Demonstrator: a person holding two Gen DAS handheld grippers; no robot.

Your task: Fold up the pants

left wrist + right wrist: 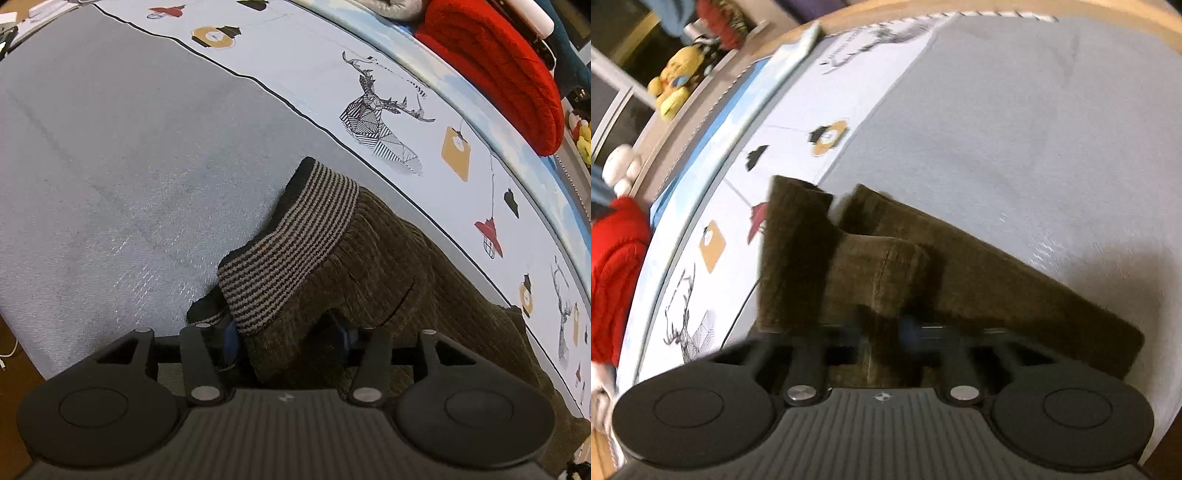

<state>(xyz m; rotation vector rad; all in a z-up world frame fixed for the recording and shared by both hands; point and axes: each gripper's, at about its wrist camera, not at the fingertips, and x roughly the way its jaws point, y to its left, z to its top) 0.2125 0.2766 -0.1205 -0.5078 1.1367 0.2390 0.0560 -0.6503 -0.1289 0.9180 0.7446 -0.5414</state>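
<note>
The brown corduroy pants lie on the grey bed cover, near its border with the printed sheet. Their striped waistband is bunched up and lifted in the left view, and the legs run away across the cover in the right view, with one part doubled over the rest.

The main risk, as I judge it, is a lopsided fold. The left claw stands partly spread, with waistband cloth between its blue pads, but whether the pads truly press on the cloth I cannot tell. If they do not, the bunched band could drop out and the top edge would land crumpled. The right claw is clenched on a ridge of the brown cloth that stands up between its fingers; it may have pinched only one layer, so a pull could drag the legs askew or undo the doubled part. The right view is blurred, so the cloth edges there are uncertain.

Both claws point steeply down at the bed, the left at the waist end, the right over the legs.
</note>
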